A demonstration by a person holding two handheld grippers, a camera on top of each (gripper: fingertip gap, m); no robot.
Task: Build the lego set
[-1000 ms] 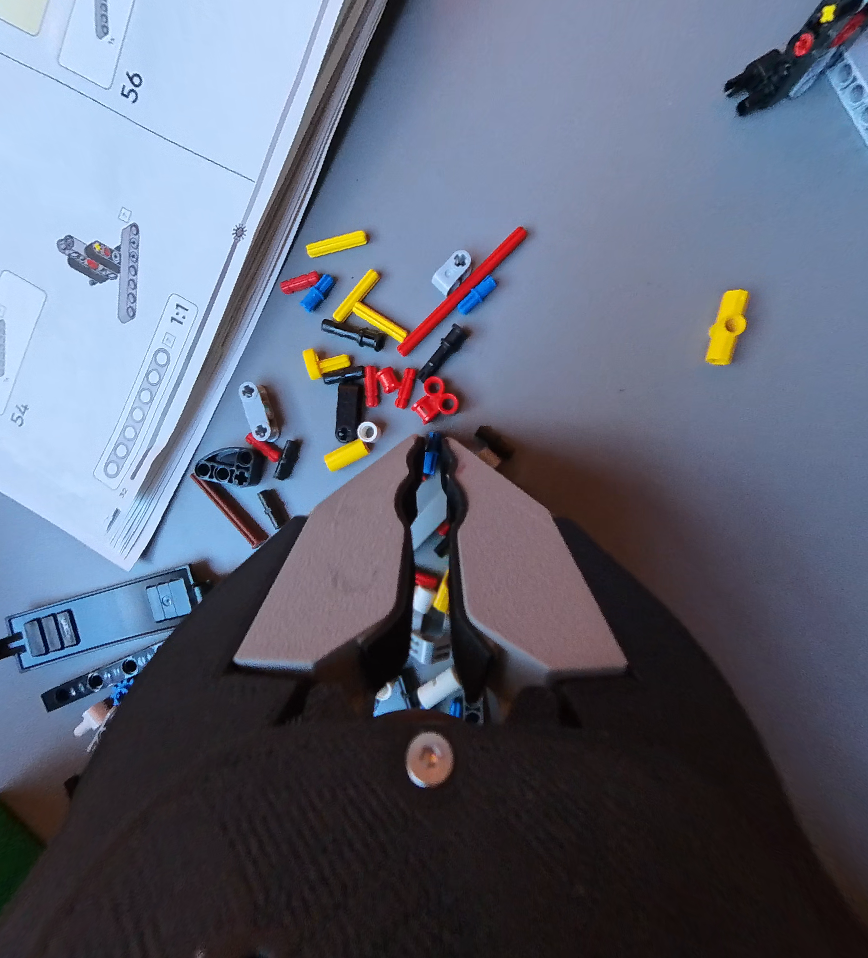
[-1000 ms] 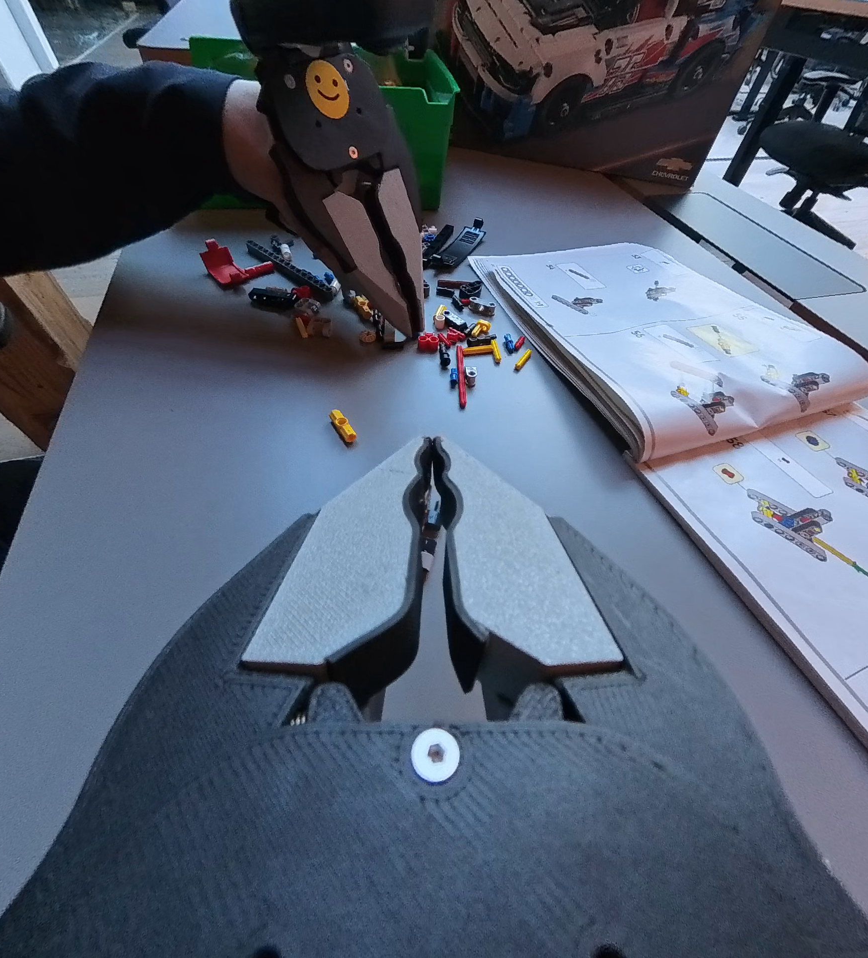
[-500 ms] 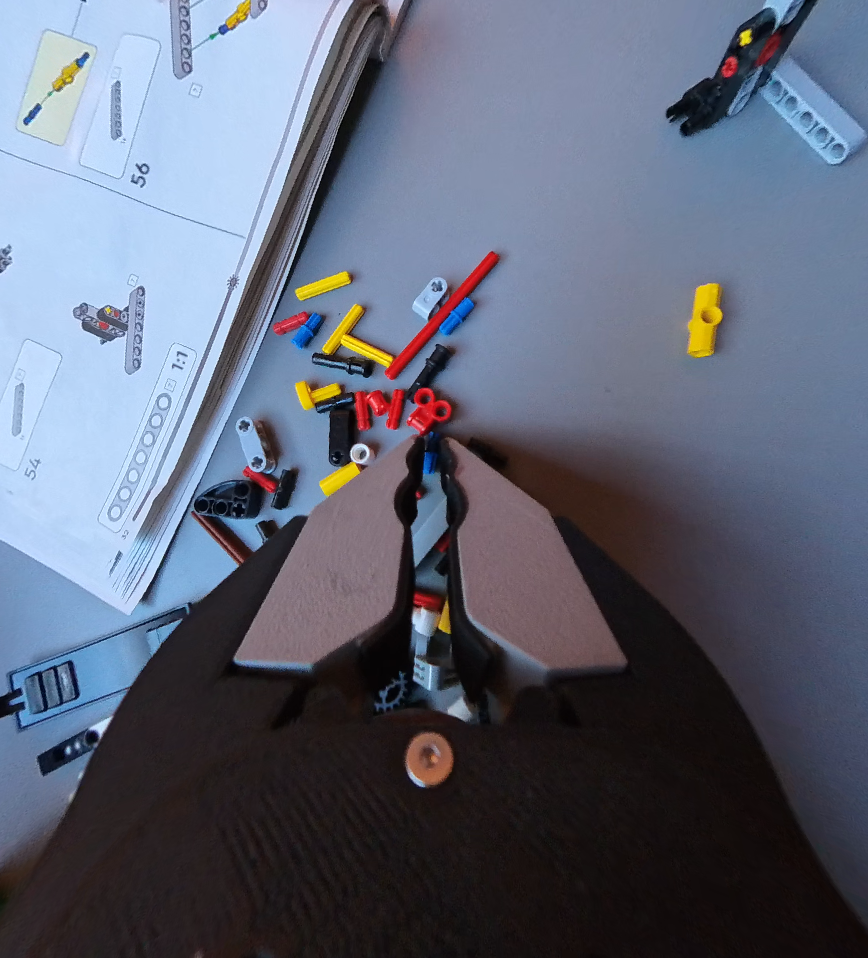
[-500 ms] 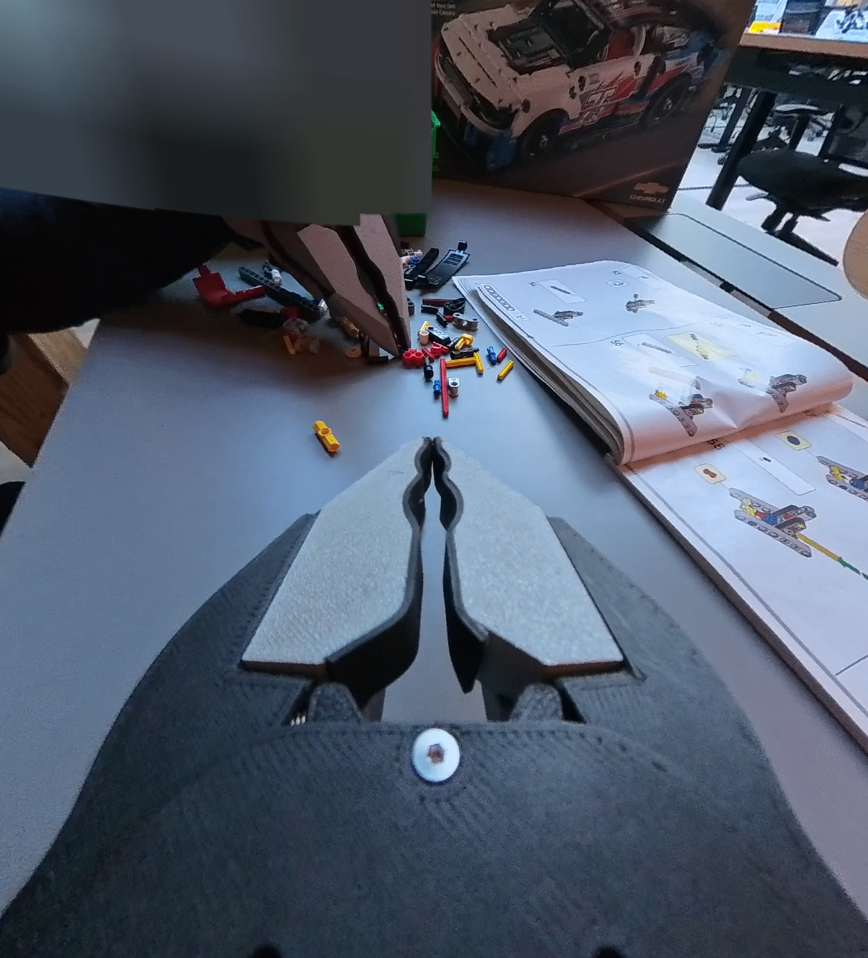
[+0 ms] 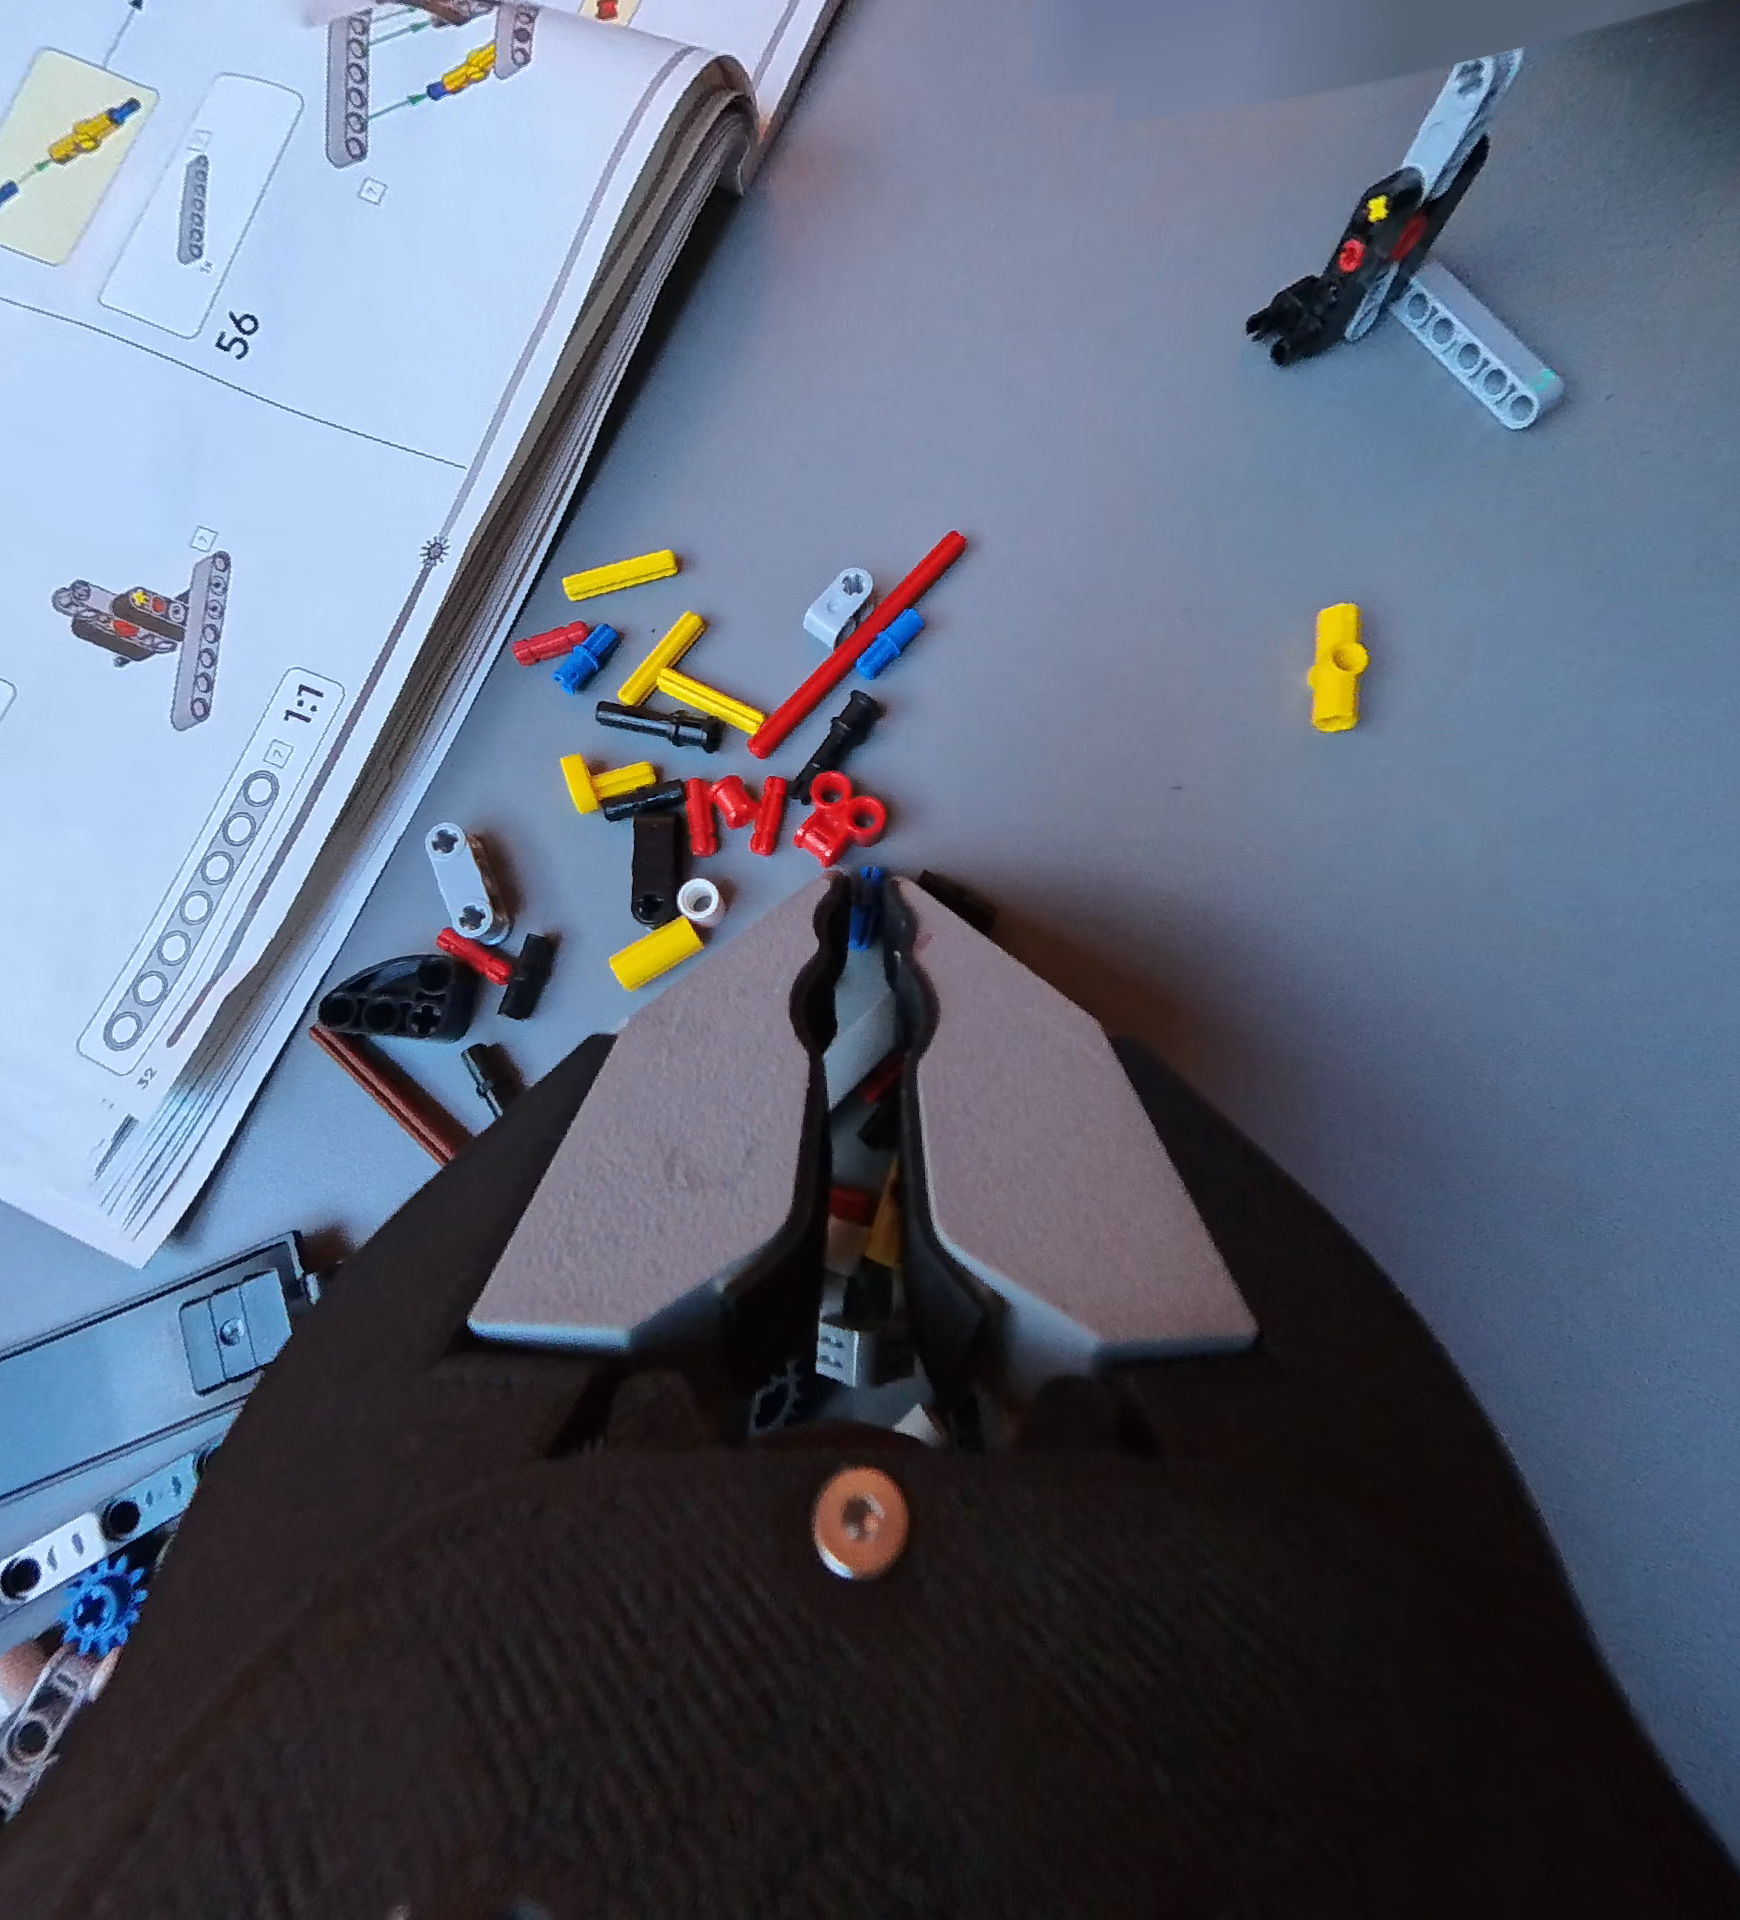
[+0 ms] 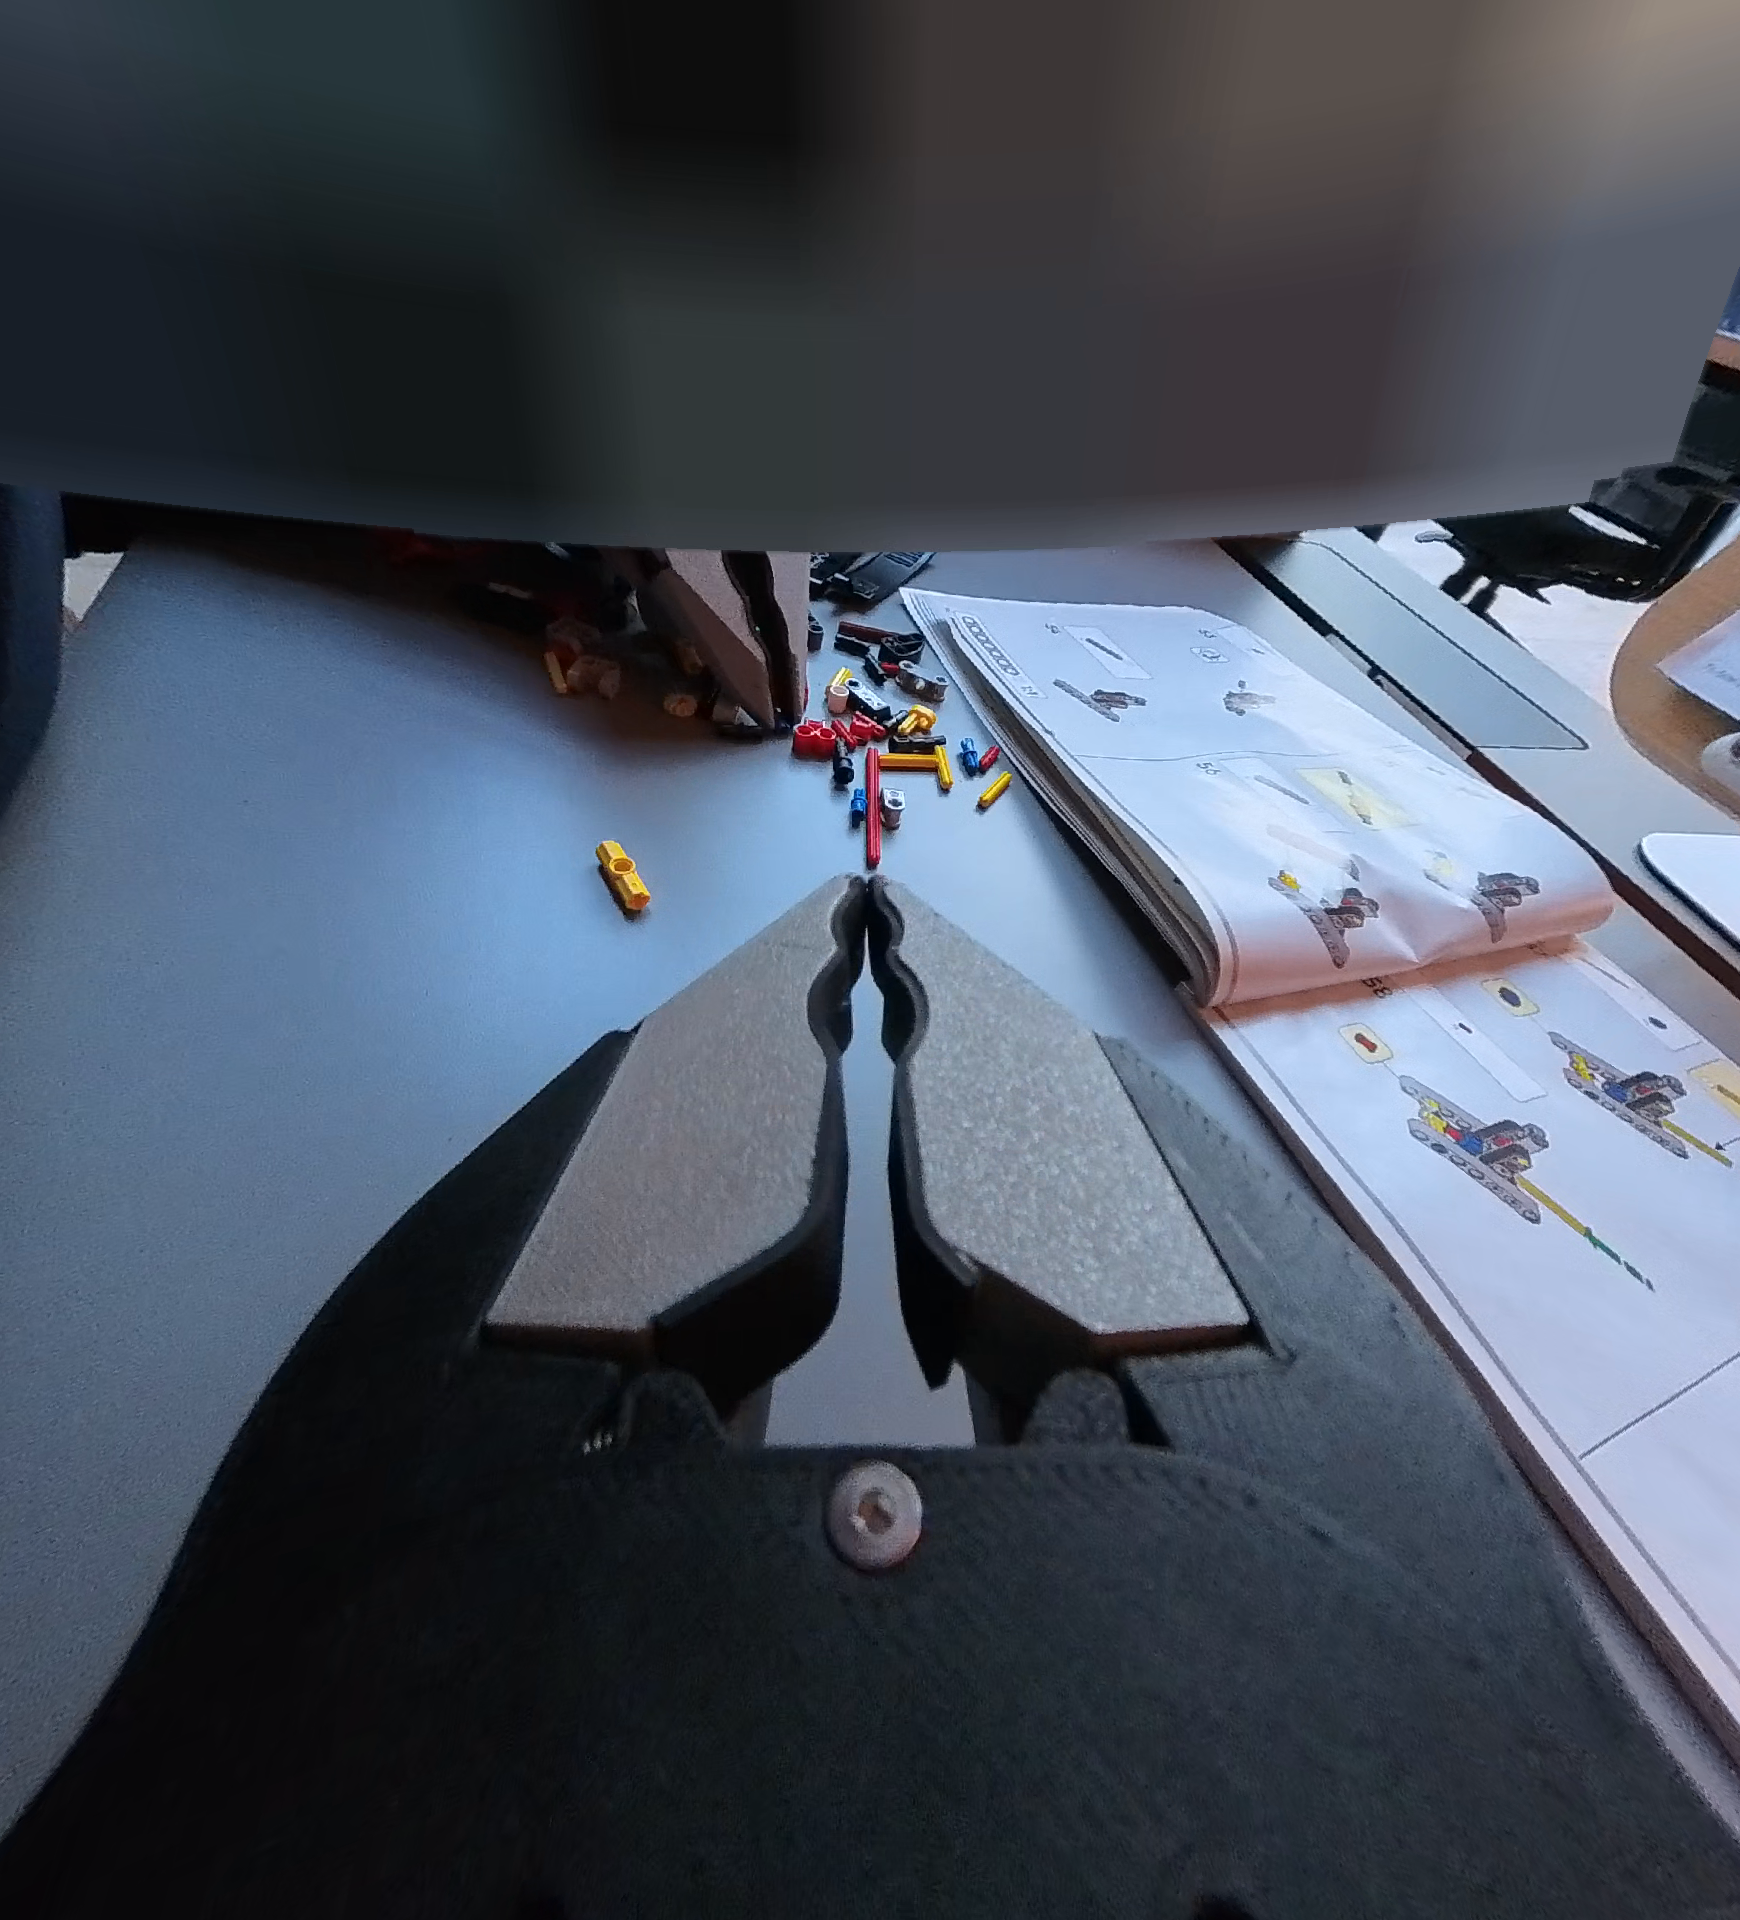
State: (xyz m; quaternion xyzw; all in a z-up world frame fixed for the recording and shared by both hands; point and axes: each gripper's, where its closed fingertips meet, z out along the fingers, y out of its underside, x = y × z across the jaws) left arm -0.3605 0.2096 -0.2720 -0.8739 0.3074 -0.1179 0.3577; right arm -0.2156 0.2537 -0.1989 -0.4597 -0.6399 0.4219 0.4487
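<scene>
- Down at the counter point(image 5: 1261, 935), the left hand-held gripper point(image 5: 866, 896) has its jaws drawn narrow on a small blue pin point(image 5: 867, 906), which sits pinched between the two tips
- Just ahead of those tips lies a red connector with two rings point(image 5: 840, 821), and beside it a few short red pins point(image 5: 736, 816)
- A long red axle point(image 5: 855, 644) lies slantwise further out, with yellow axles point(image 5: 684, 675), black pins point(image 5: 658, 724) and a blue pin point(image 5: 890, 644) scattered around it
- A lone yellow connector point(image 5: 1335, 667) lies well apart to the right, and a small grey-and-black assembly point(image 5: 1406, 260) stands far off on the counter
- An open instruction booklet point(image 5: 222, 520) lies along the left of the scattered parts
- The right hand-held gripper point(image 6: 867, 888) is closed, tips touching with nothing between them, above bare counter near the end of the red axle point(image 6: 873, 805)
</scene>
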